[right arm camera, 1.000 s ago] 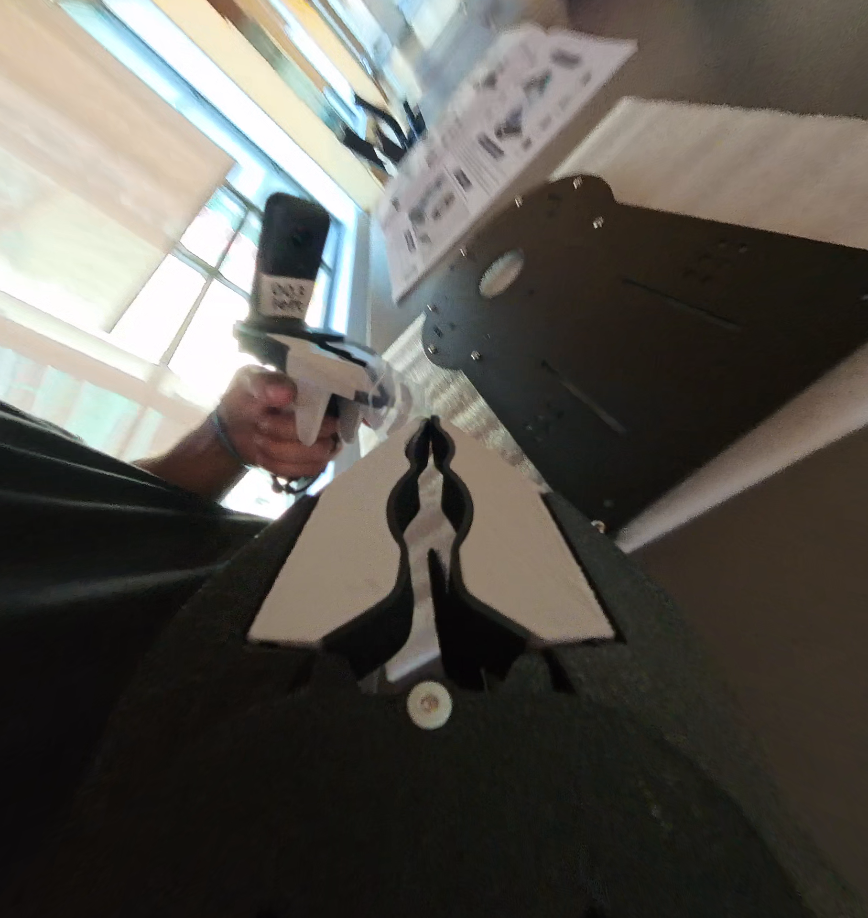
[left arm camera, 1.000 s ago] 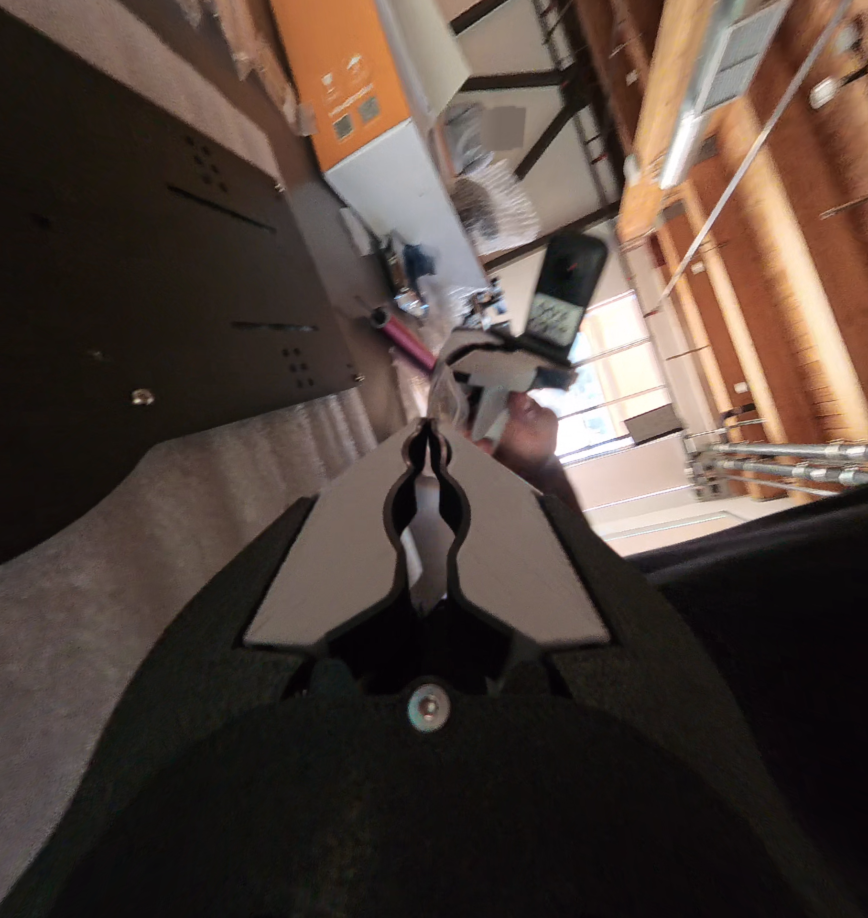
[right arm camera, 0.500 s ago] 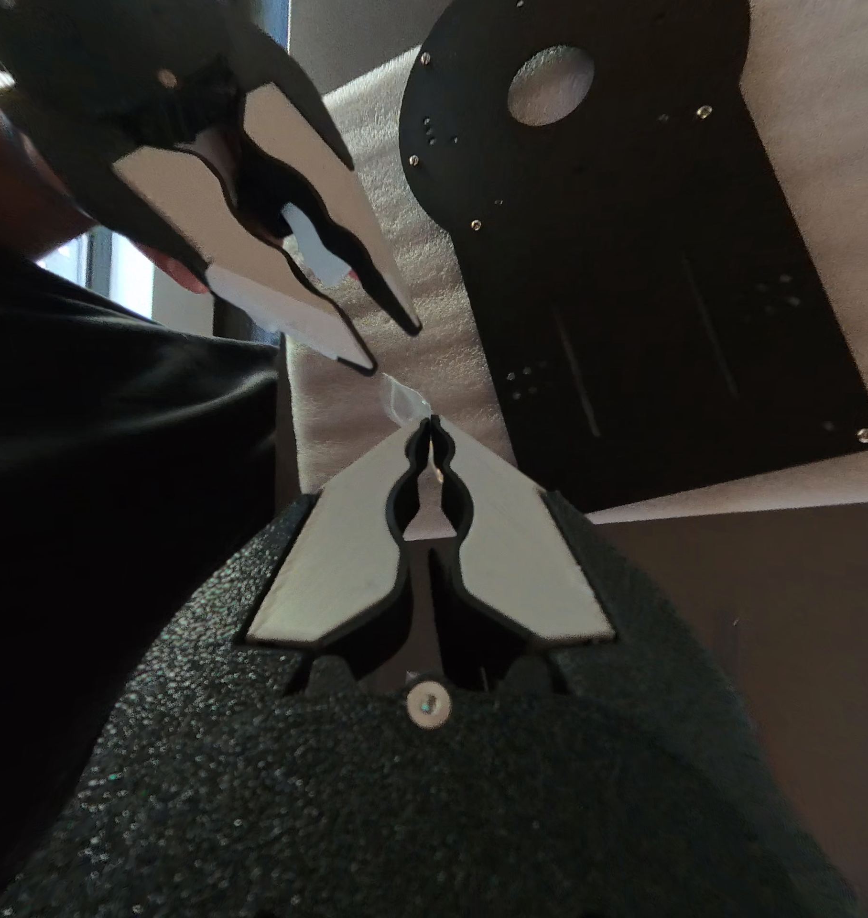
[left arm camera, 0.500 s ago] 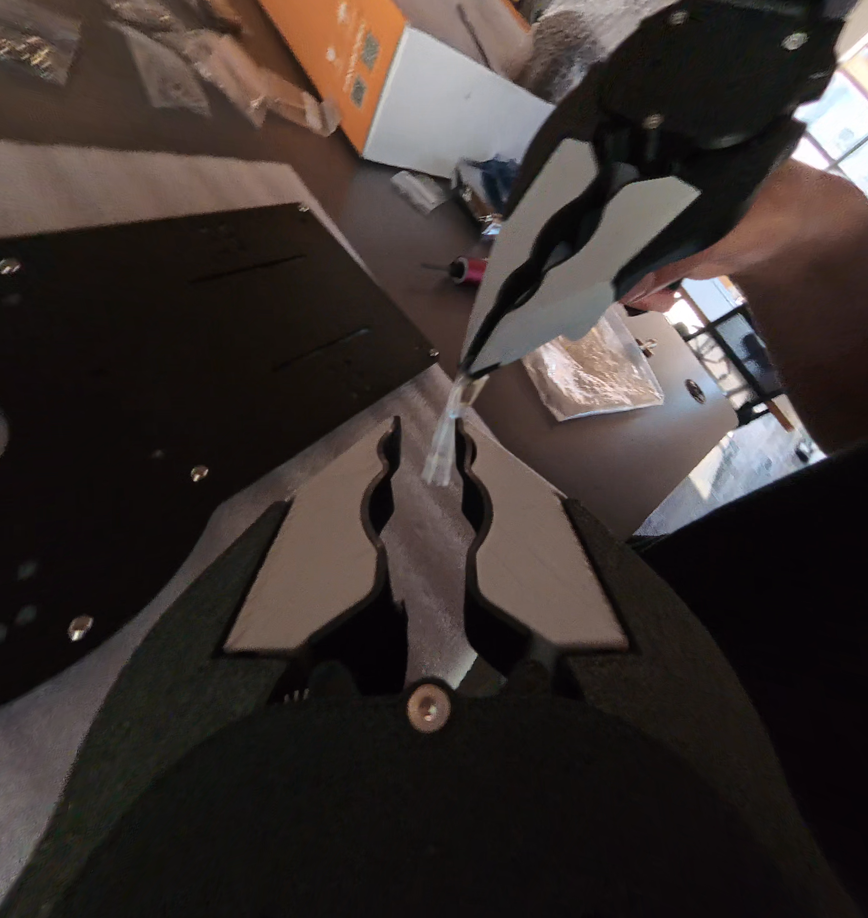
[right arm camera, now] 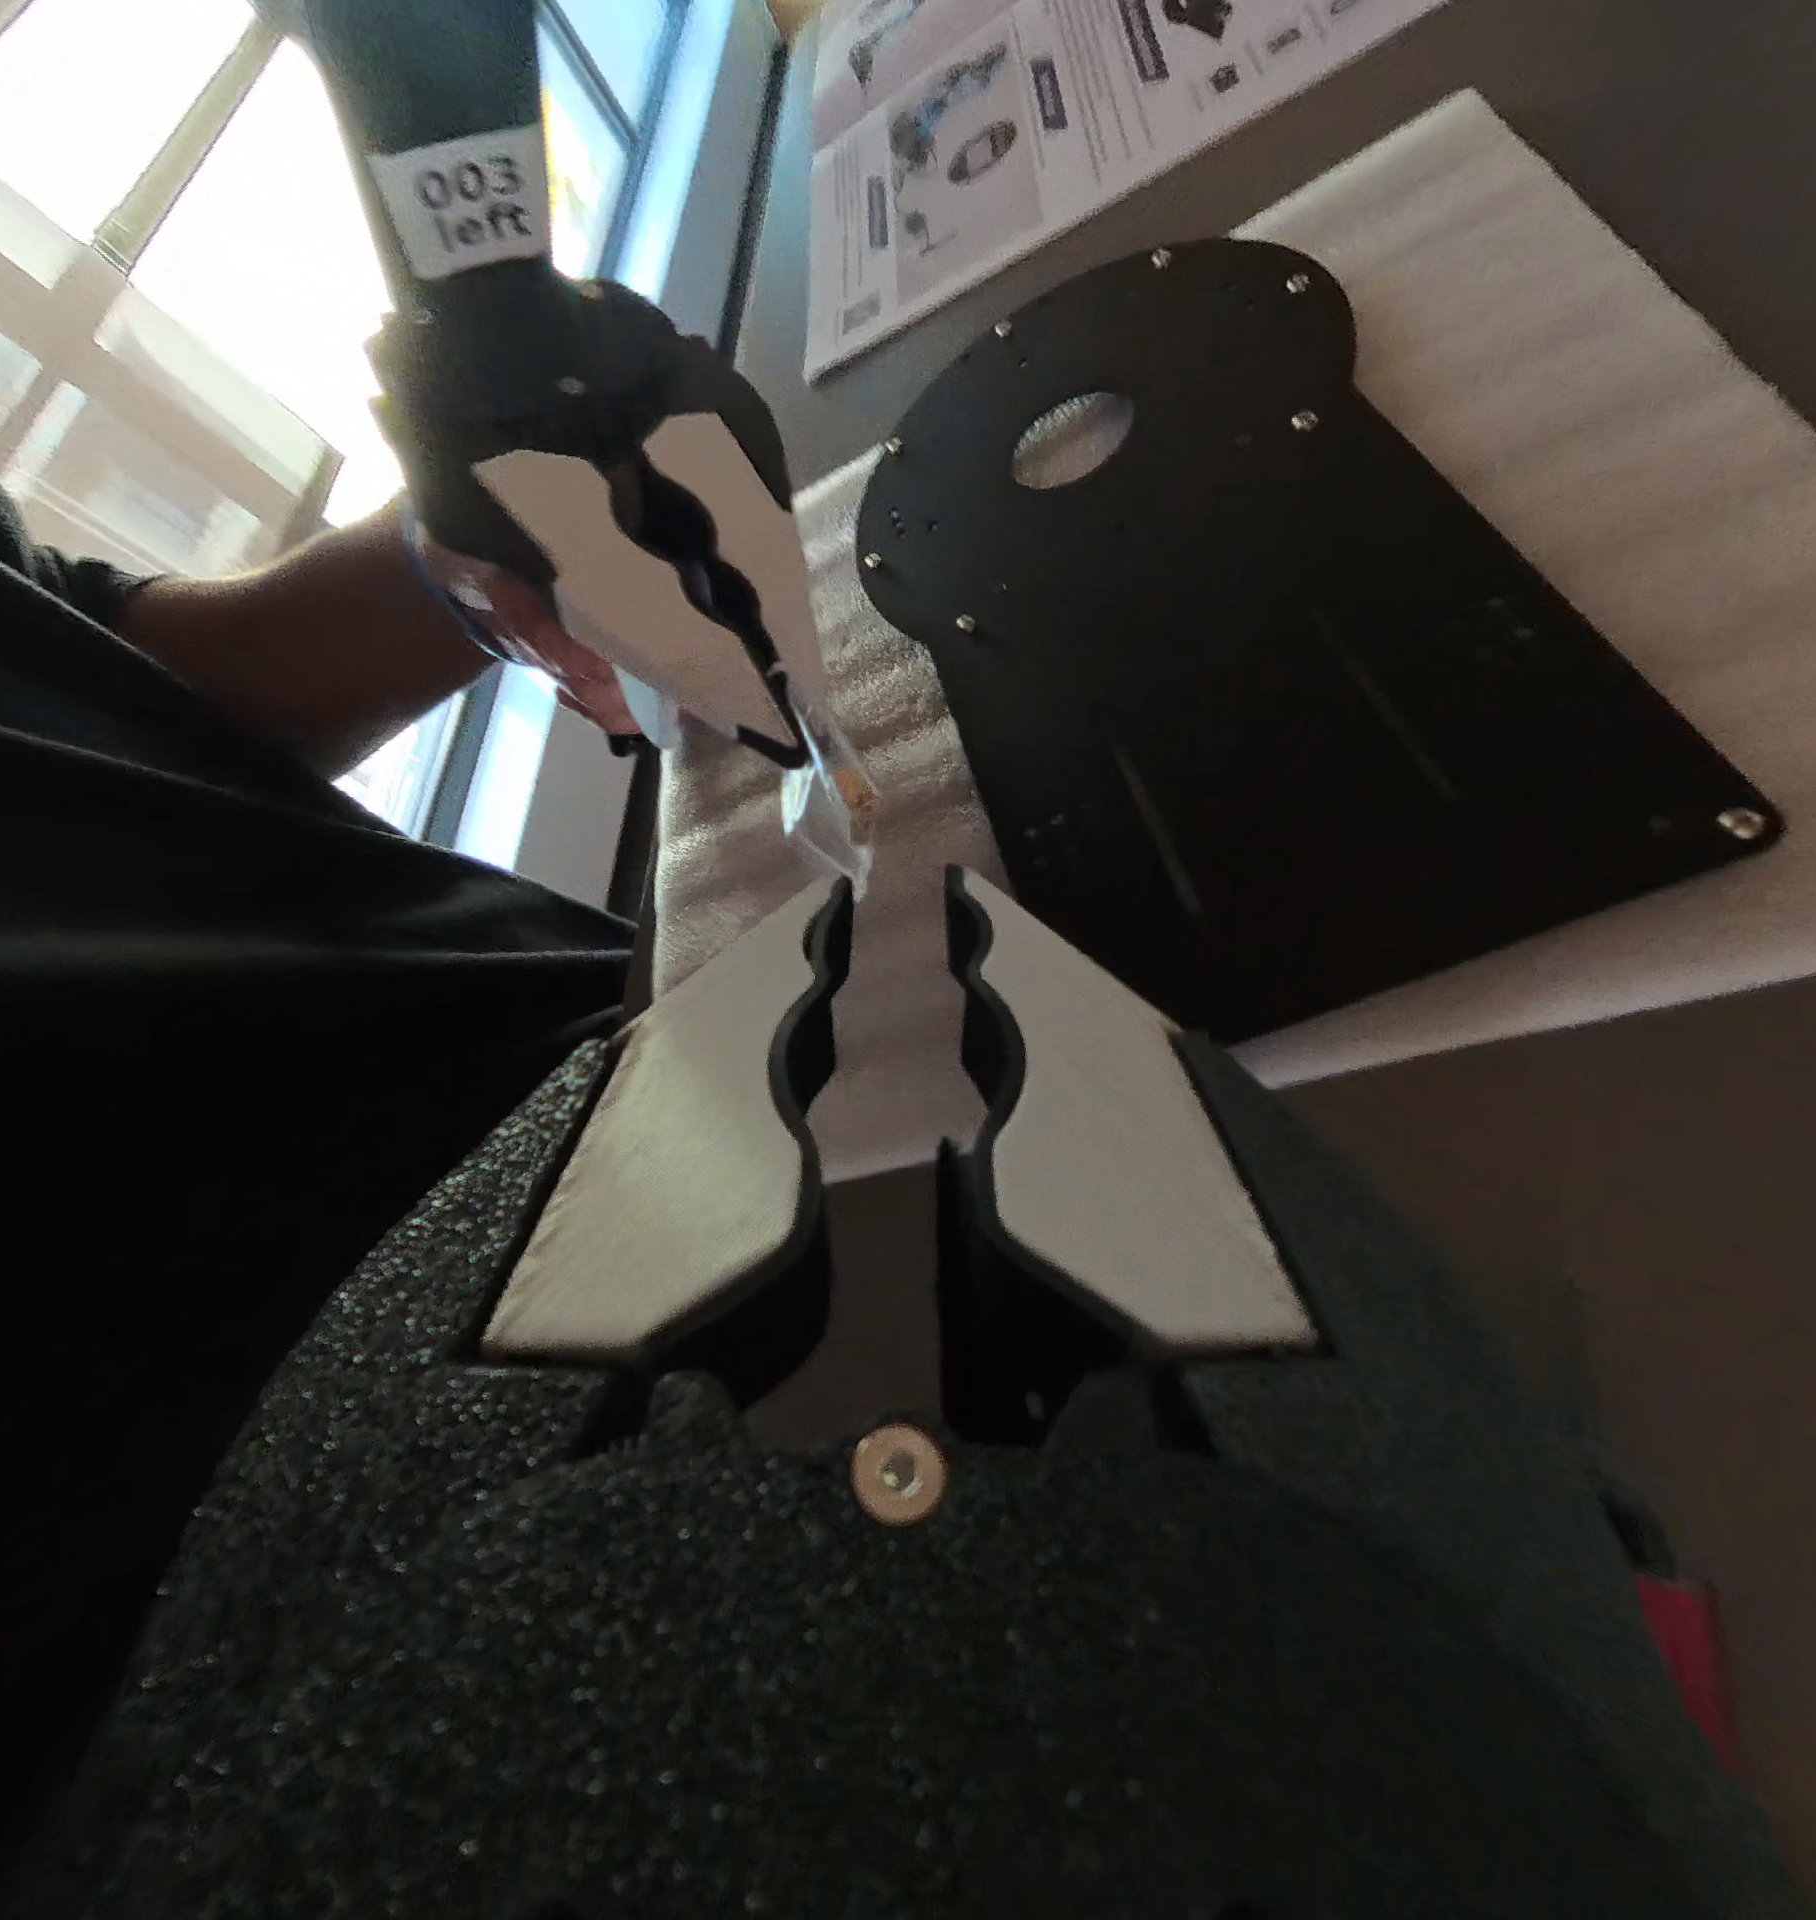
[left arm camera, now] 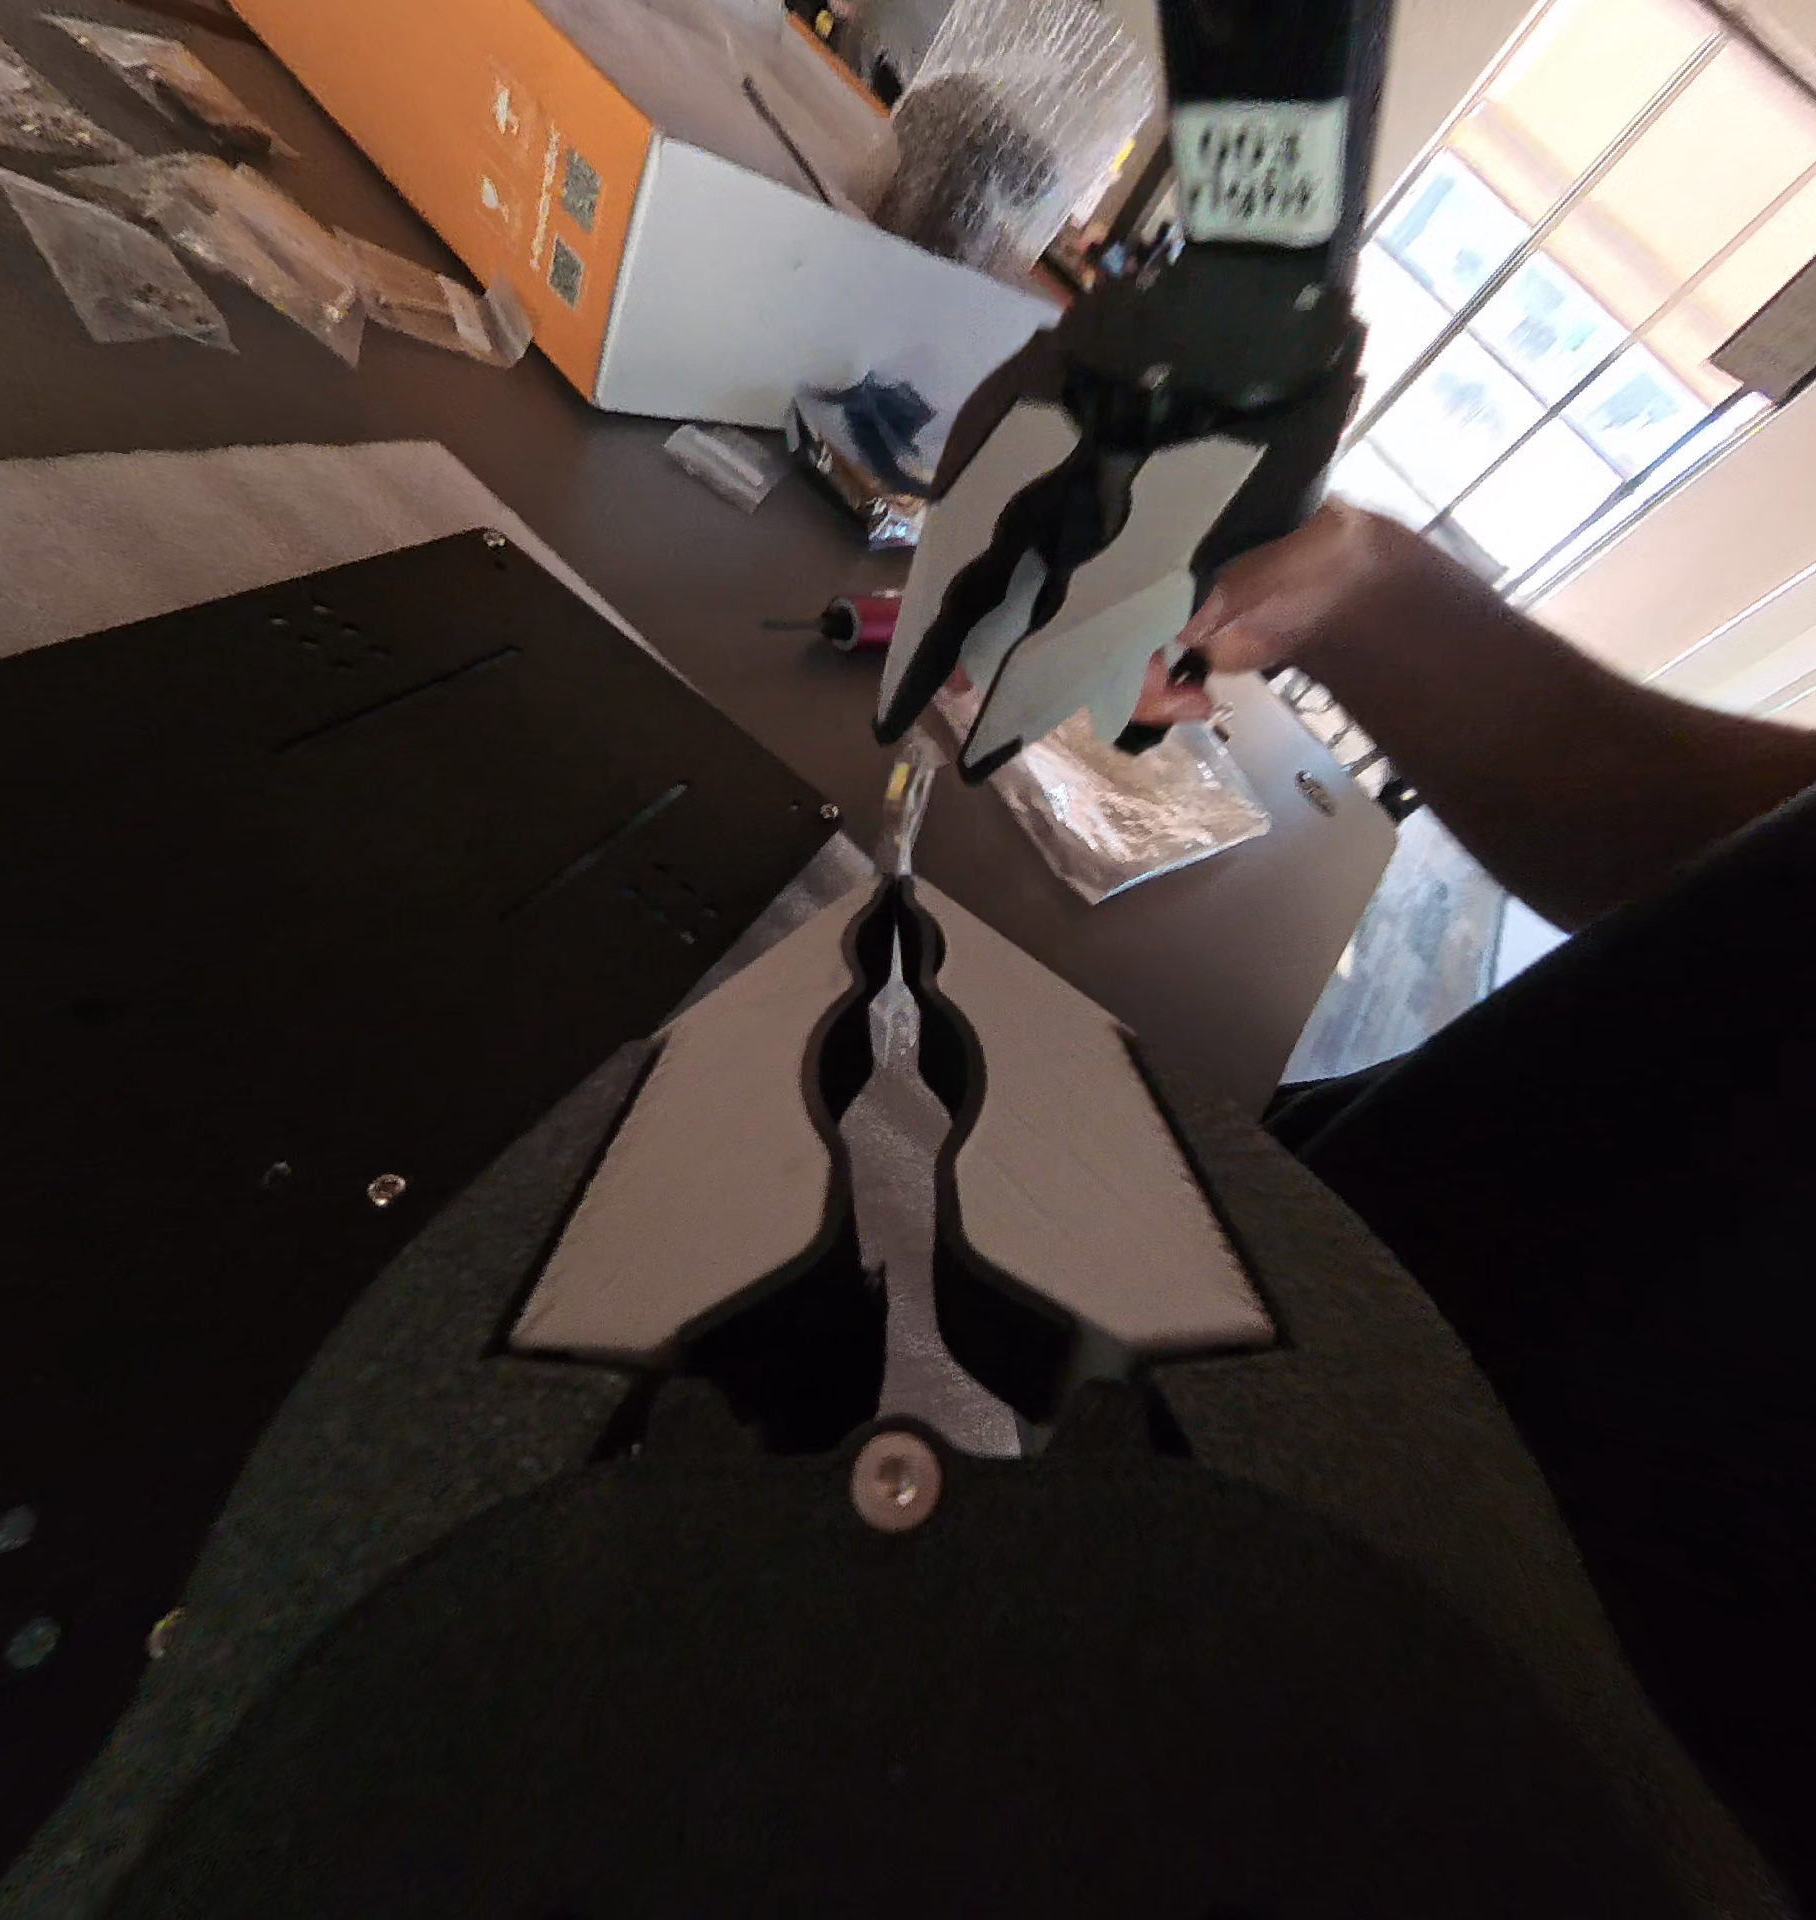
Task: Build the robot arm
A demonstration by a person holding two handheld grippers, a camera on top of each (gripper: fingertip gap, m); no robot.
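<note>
Above the white foam sheet (right arm camera: 1569,343) near the table's edge, the left gripper (left arm camera: 896,891) is pinching a small clear plastic bag (right arm camera: 831,805), jaws closed tight on it. Facing it, the right gripper (right arm camera: 896,883) is hanging with its jaws parted, one fingertip just beside the bag's free end. Under them a black metal plate (right arm camera: 1299,665) is lying flat on the foam, printed instruction sheets (right arm camera: 1039,135) beyond it.

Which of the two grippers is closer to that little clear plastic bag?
The left. The left gripper is shut on the small clear bag; the right gripper is open with the bag's other end at its fingertips.
</note>
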